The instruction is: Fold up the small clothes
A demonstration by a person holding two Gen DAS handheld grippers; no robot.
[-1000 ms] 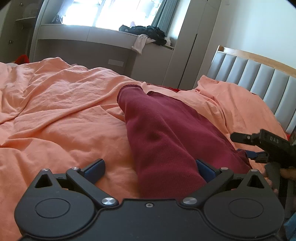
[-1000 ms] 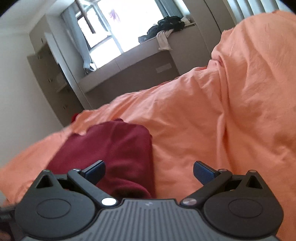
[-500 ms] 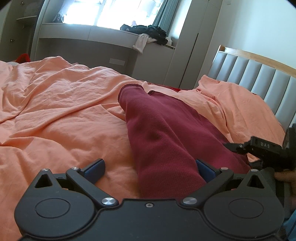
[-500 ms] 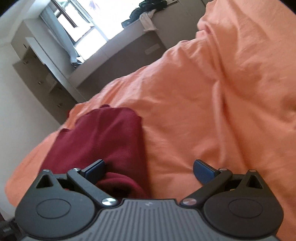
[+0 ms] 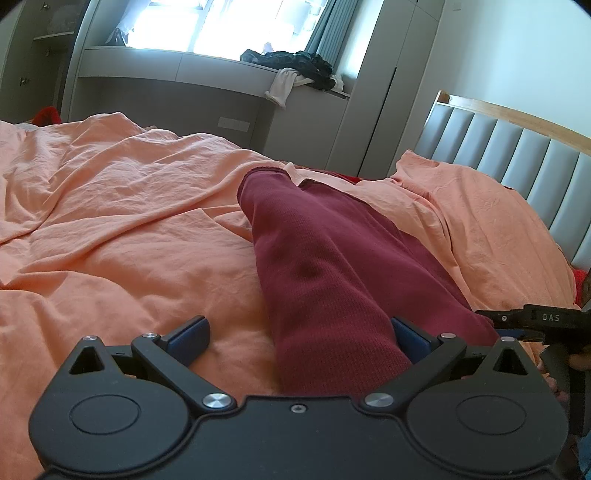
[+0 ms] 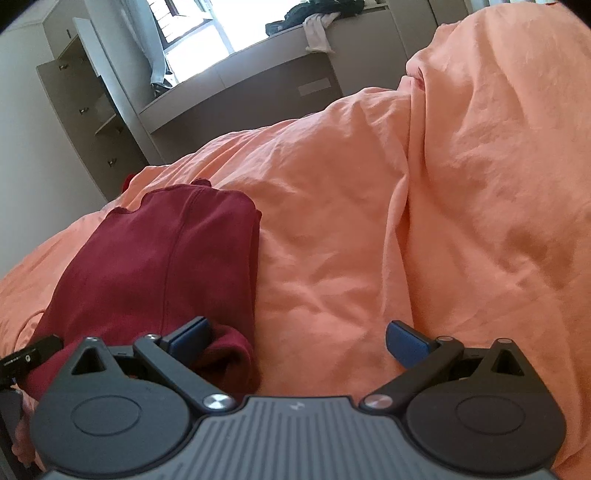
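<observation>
I see the dark red knit garment (image 5: pixel 332 266), folded into a long narrow shape, lying on the wrinkled orange bed cover (image 5: pixel 122 229). My left gripper (image 5: pixel 299 334) sits low over its near end, blue-padded fingers (image 5: pixel 190 332) spread wide, the cloth passing between them and touching the right pad. My right gripper (image 6: pixel 299 338) is spread too; its left pad rests against a bunched corner of the garment (image 6: pixel 159 266), the other over bare cover. Beyond stands a grey padded headboard (image 5: pixel 517 155).

Blown-out window (image 5: pixel 207 26) backlight; fisheye-bent edges, sharp.
</observation>
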